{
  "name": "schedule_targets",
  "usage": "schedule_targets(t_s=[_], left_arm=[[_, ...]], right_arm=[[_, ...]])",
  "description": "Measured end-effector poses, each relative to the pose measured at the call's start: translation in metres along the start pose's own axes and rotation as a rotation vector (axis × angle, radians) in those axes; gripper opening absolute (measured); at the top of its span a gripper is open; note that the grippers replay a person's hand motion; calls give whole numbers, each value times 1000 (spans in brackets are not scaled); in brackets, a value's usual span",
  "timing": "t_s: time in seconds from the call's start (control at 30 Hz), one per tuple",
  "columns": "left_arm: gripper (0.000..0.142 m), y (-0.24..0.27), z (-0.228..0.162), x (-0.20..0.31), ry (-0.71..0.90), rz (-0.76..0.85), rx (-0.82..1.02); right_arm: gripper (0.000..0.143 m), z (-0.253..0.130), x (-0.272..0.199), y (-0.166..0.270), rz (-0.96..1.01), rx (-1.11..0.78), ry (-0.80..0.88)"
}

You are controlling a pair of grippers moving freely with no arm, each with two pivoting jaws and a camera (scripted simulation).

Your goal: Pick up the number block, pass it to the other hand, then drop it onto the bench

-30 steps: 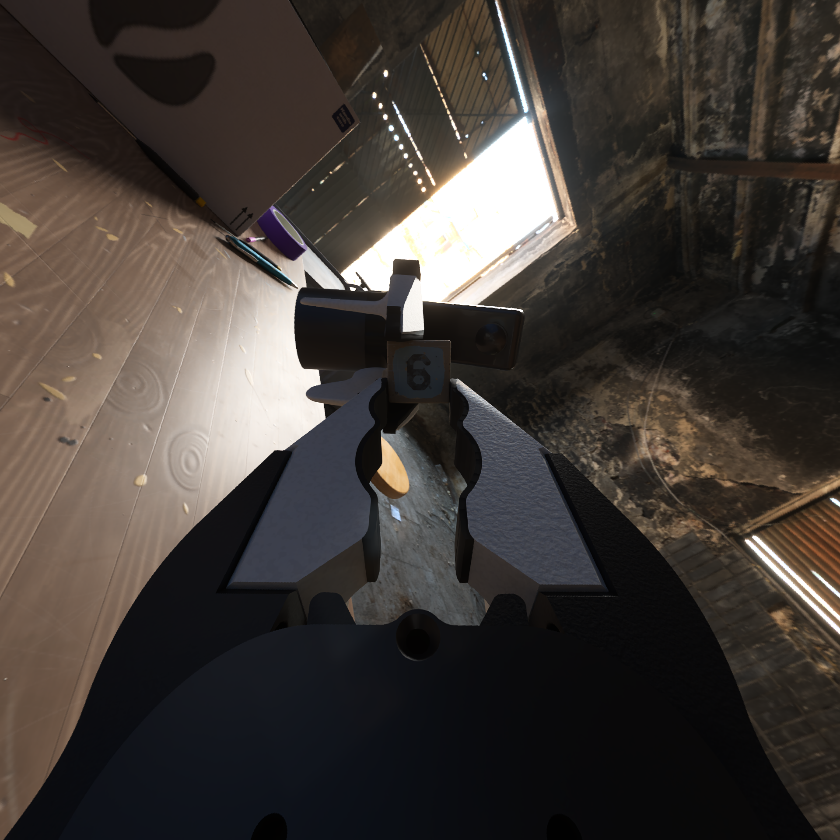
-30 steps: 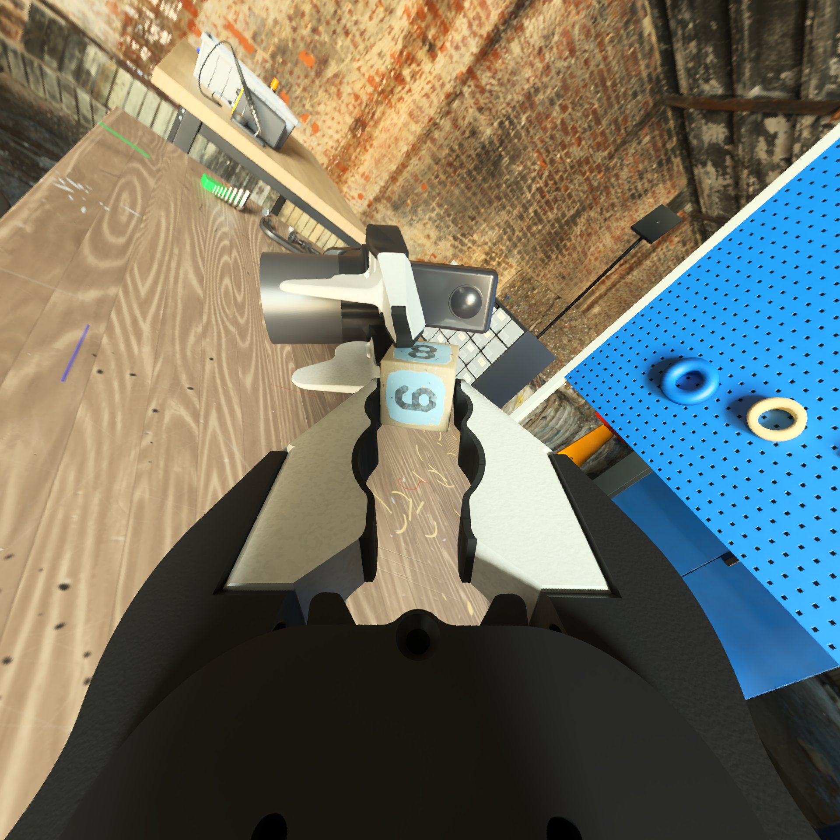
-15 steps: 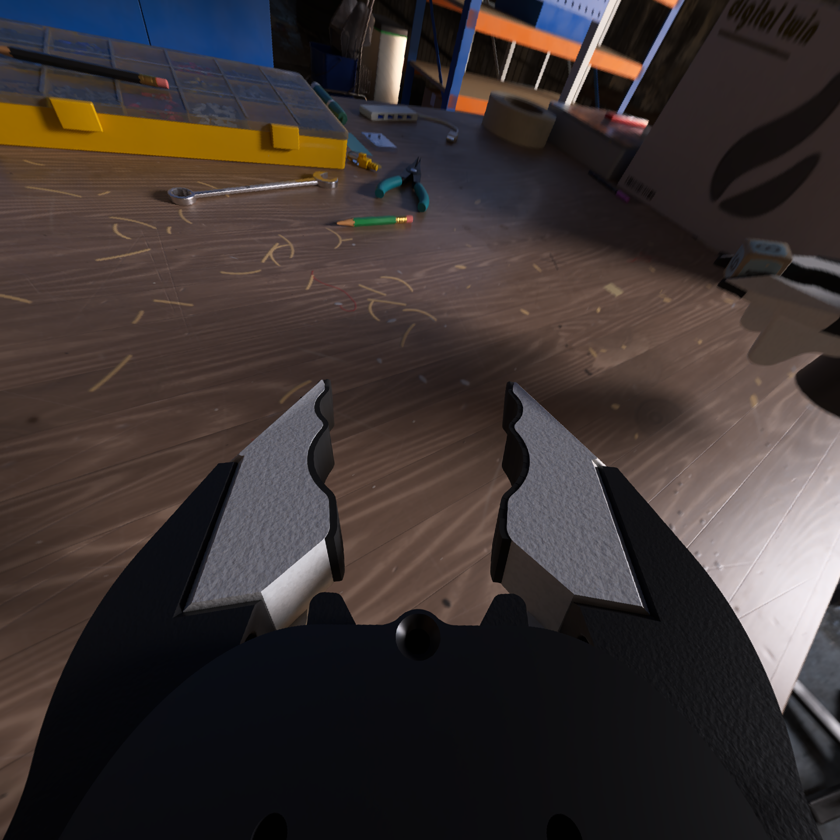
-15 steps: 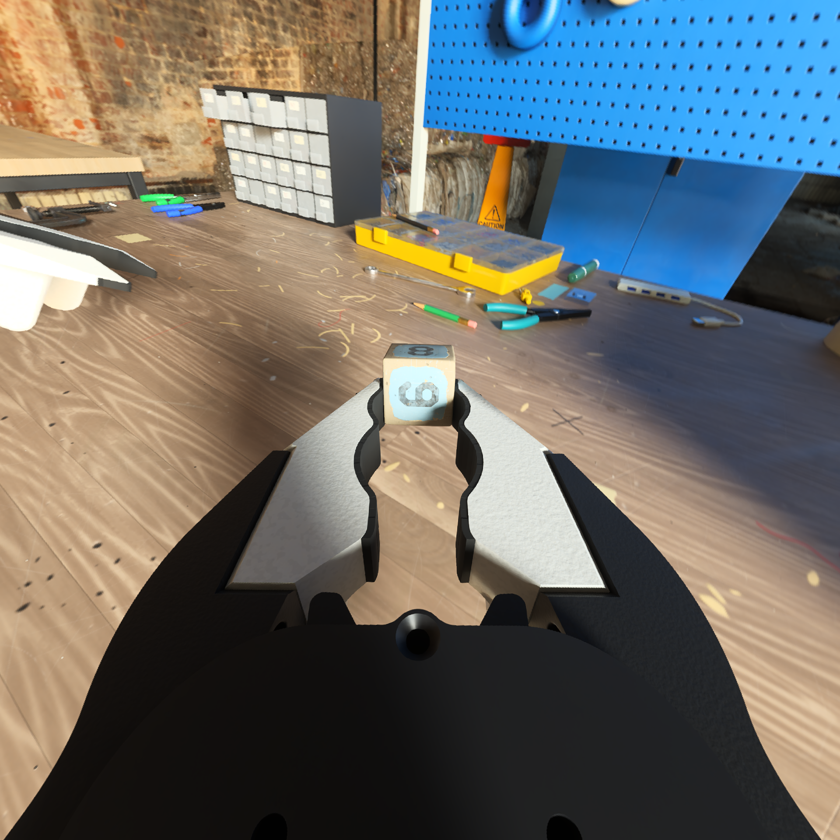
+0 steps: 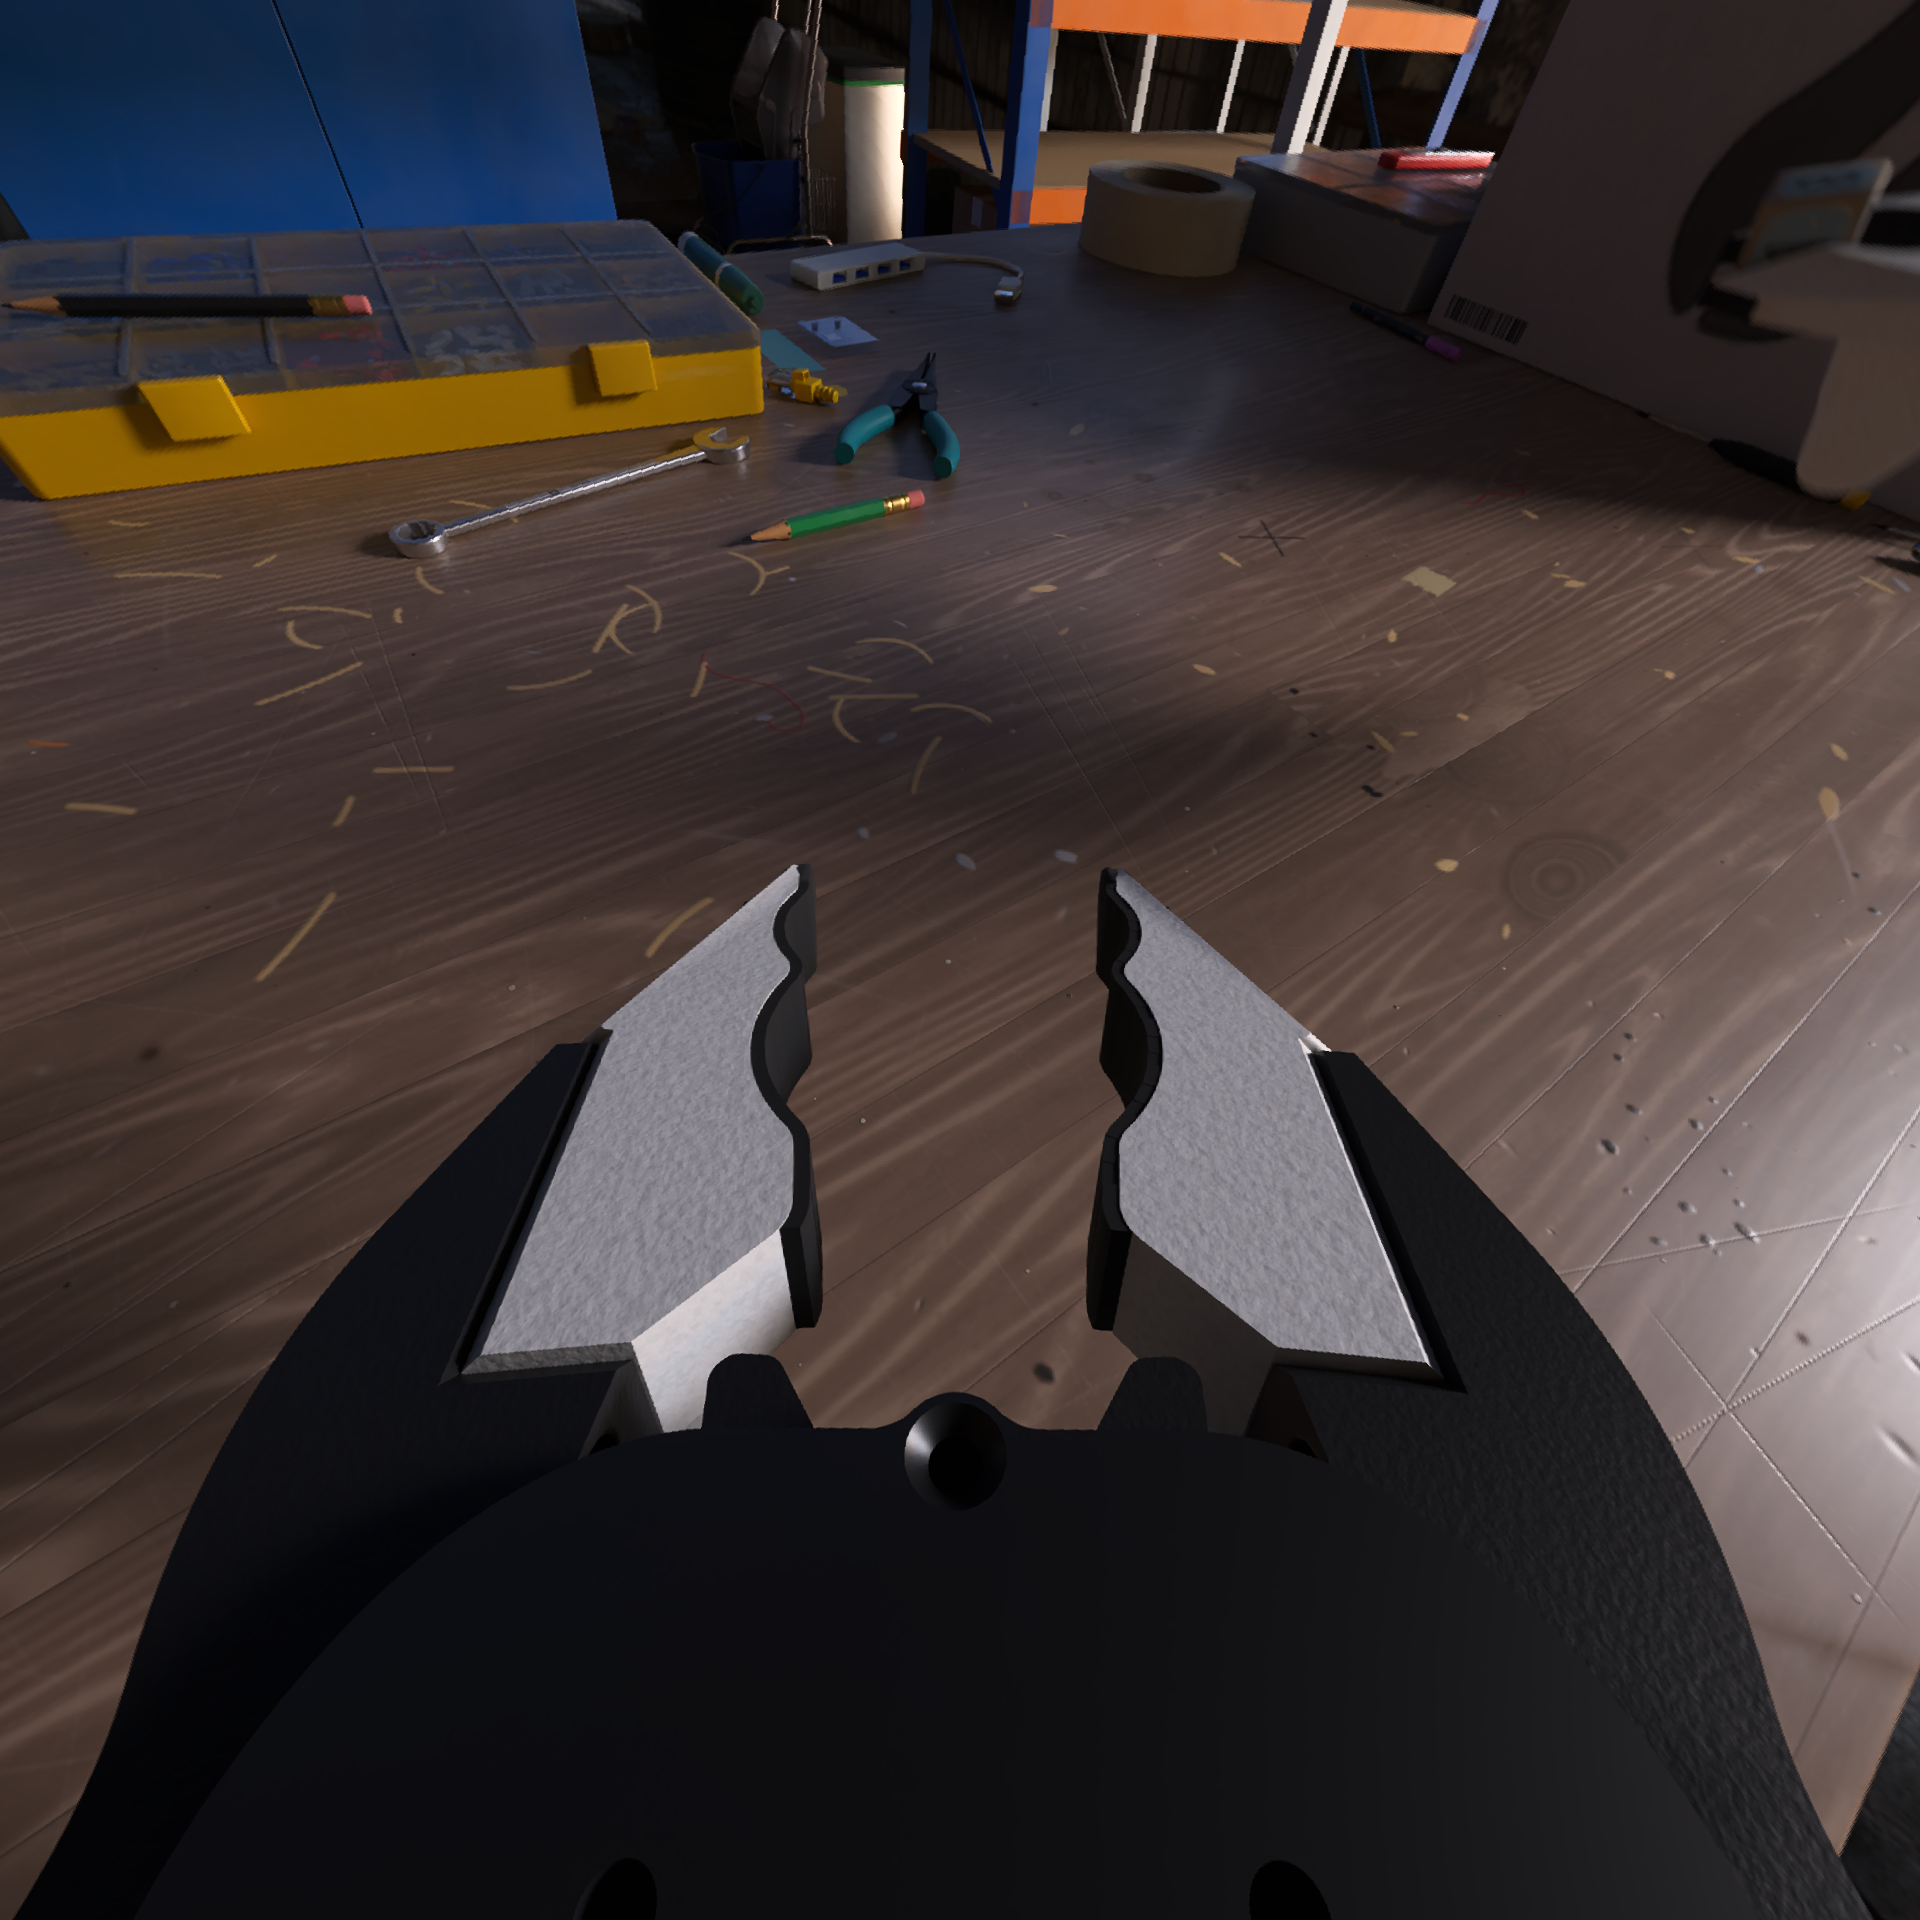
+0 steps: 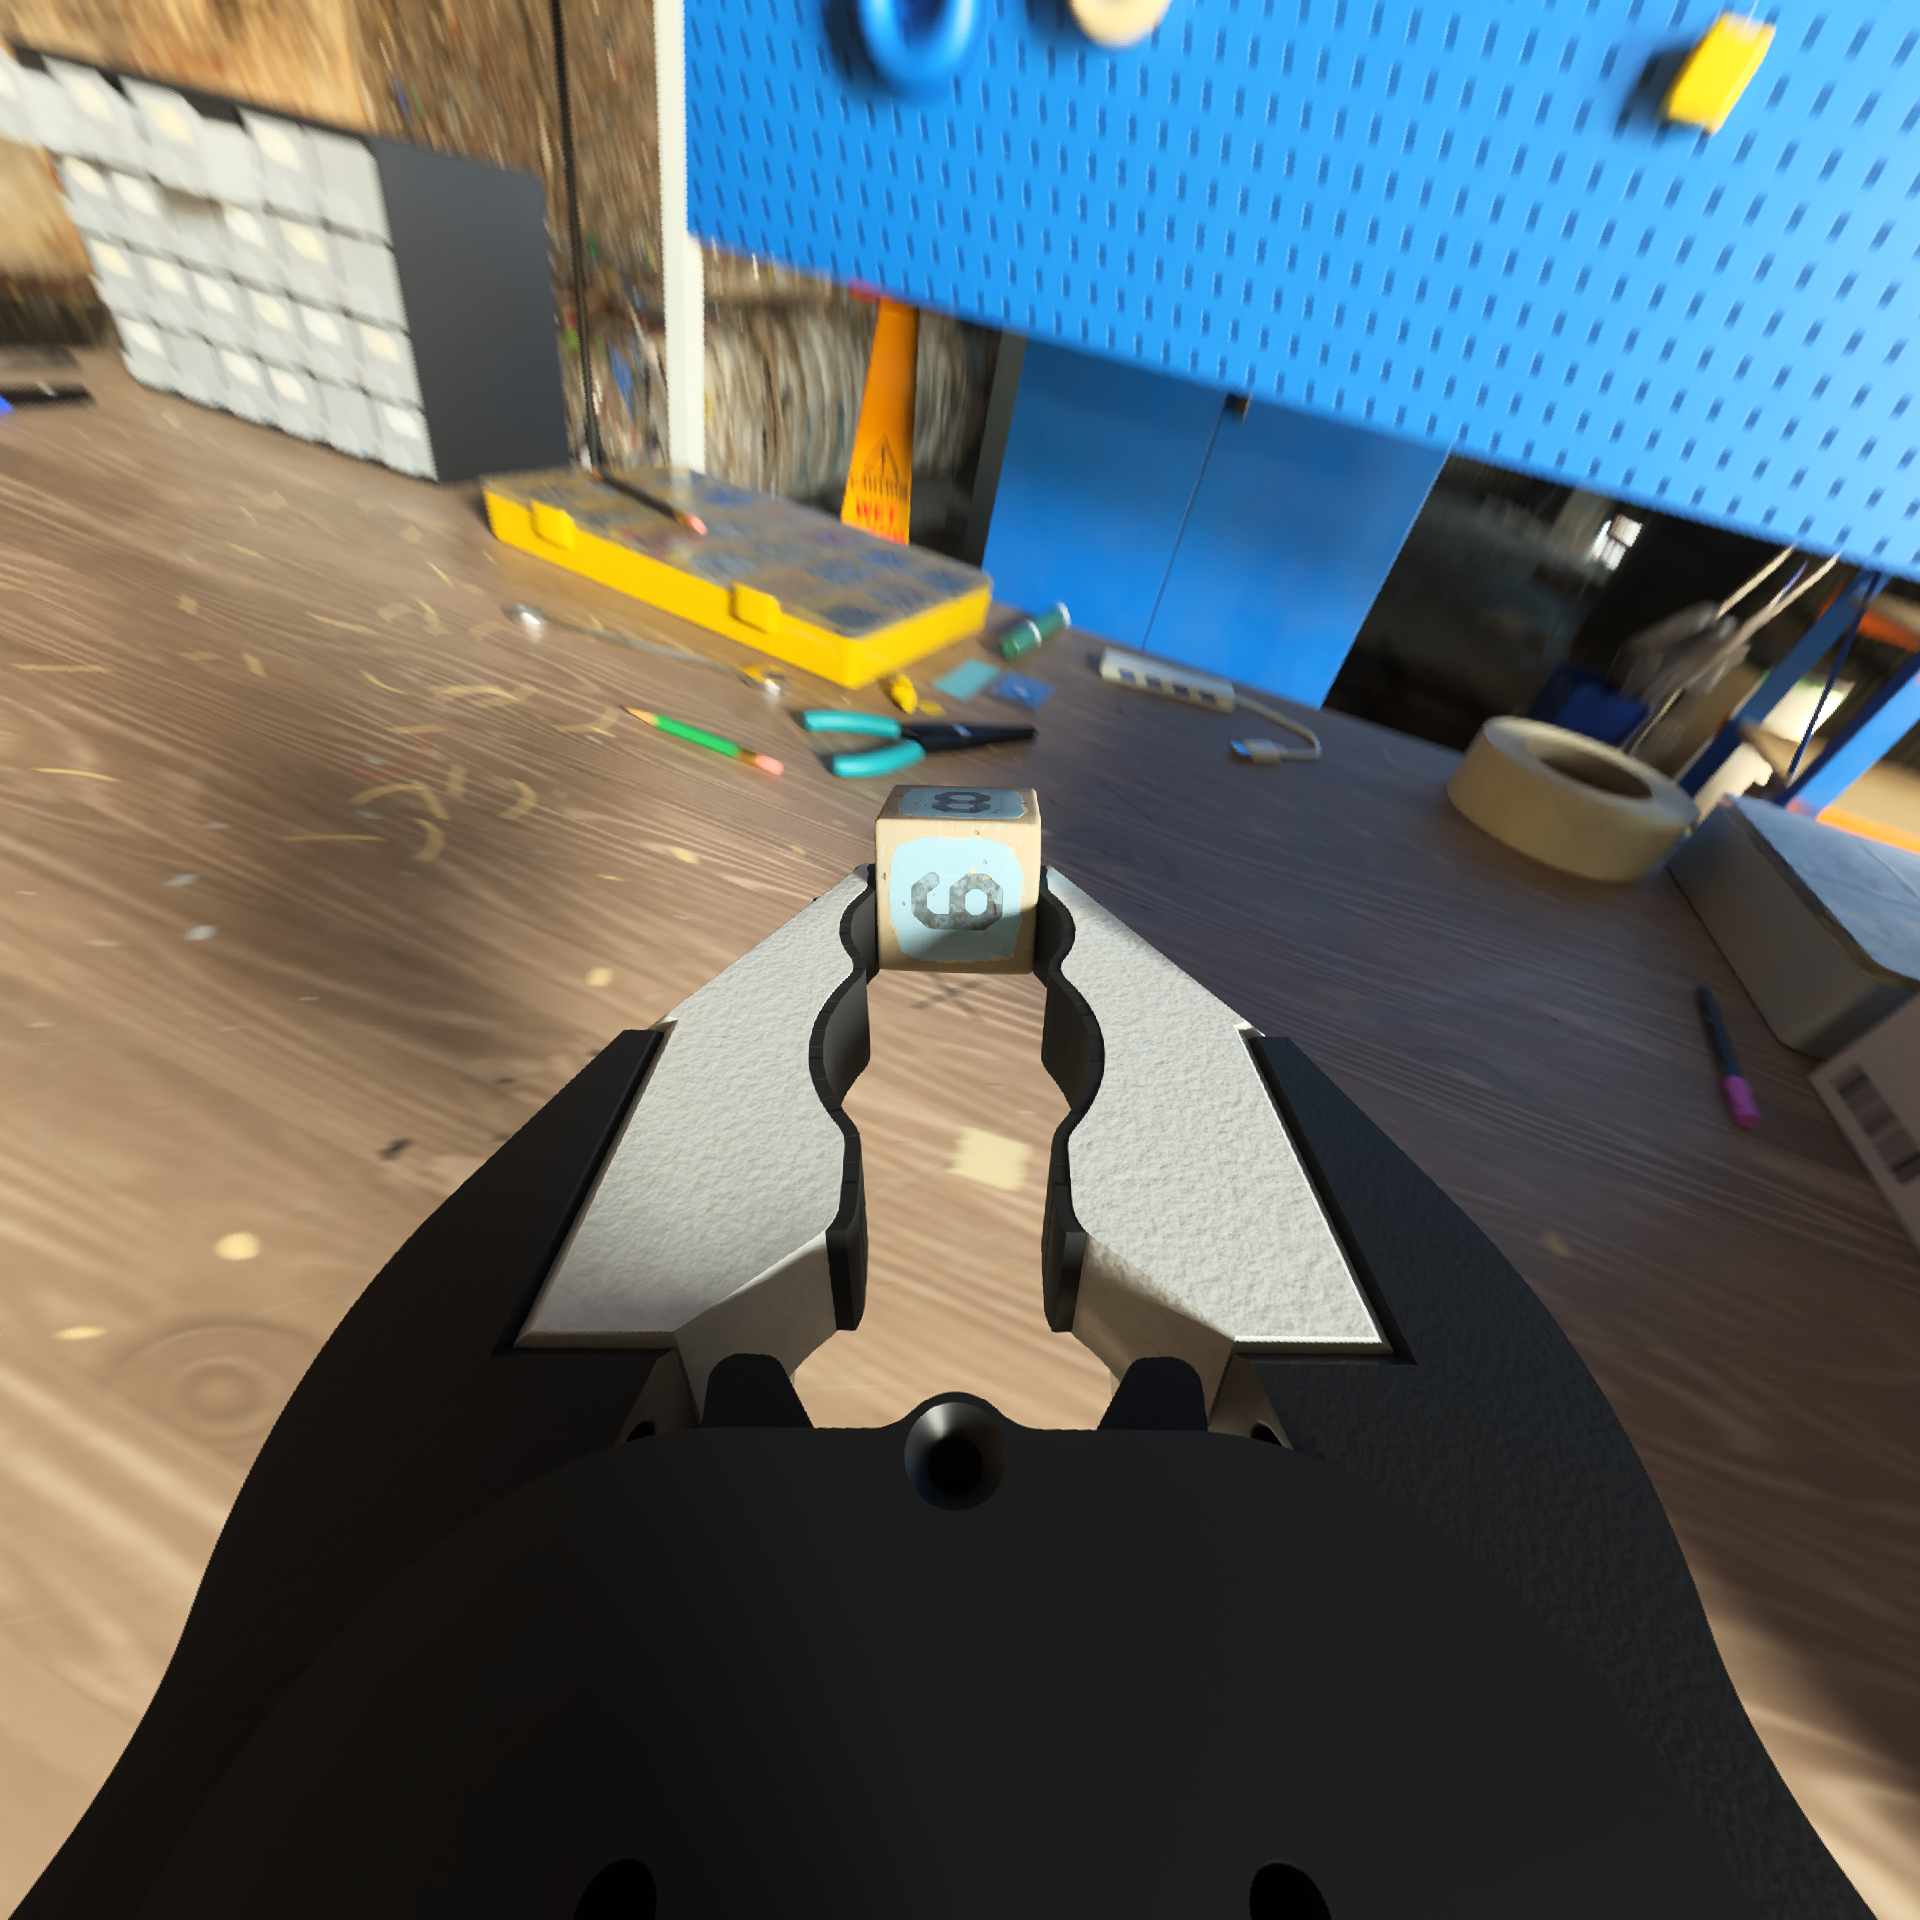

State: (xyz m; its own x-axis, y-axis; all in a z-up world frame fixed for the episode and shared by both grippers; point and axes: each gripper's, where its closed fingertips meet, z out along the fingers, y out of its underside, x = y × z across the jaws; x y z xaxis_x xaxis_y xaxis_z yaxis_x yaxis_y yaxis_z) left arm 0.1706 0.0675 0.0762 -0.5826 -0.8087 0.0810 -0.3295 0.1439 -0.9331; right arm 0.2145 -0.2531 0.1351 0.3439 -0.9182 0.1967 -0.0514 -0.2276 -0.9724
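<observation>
The number block (image 6: pixel 956 896) is a small wooden cube with pale blue faces bearing dark numerals. My right gripper (image 6: pixel 956 904) is shut on it at the fingertips and holds it above the wooden bench (image 6: pixel 312 935). My left gripper (image 5: pixel 954 904) is open and empty, low over the bench (image 5: pixel 1143 675). In the left wrist view the right gripper shows blurred at the far right edge, with the block (image 5: pixel 1813 208) in its tips.
A yellow organiser case (image 5: pixel 384 353) with a pencil on it, a wrench (image 5: pixel 561 499), teal pliers (image 5: pixel 904 426), a green pencil (image 5: pixel 842 516) and a tape roll (image 5: pixel 1164 213) lie at the back. A grey box (image 6: pixel 1808 925), a blue pegboard (image 6: pixel 1351 229) and drawers (image 6: pixel 260 291) stand around.
One second ago both grippers held the block between them. The left one let go, opened and swung away over the bench. The right one keeps the block and has turned right.
</observation>
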Motion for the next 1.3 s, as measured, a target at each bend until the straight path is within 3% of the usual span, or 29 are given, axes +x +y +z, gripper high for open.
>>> schedule_targets(t_s=[0.1,0.2,0.3,0.47,0.67,0.8,0.9,1.0,1.1,1.2,1.3], left_arm=[[50,1,0,2,12,-4,-13],[50,3,1,5,22,-6,-30],[50,1,-2,11,33,3,-25],[52,-1,-7,11,6,27,-16],[52,-2,-10,10,15,-6,-14],[52,-3,-10,10,19,-6,-11],[53,-2,-8,12,24,-3,-20],[53,-3,-10,9,0,14,-18],[53,-5,-15,-4,-67,24,-7],[53,-4,-18,-21,-147,-10,-10],[53,-5,-18,-33,-187,-56,-3]], right_arm=[[28,26,55,9,-16,-302,-131],[28,55,97,48,-251,-635,-298],[28,65,99,87,-343,-914,-566],[28,65,81,112,-426,-1160,-770],[28,69,62,124,-396,-1219,-820],[28,73,59,128,-359,-1180,-804],[57,77,62,123,-322,-1114,-768],[66,71,77,94,-279,-999,-657],[66,55,75,25,-208,-607,-441],[67,27,16,-33,91,-114,-399],[68,6,-59,-21,335,23,-436]])
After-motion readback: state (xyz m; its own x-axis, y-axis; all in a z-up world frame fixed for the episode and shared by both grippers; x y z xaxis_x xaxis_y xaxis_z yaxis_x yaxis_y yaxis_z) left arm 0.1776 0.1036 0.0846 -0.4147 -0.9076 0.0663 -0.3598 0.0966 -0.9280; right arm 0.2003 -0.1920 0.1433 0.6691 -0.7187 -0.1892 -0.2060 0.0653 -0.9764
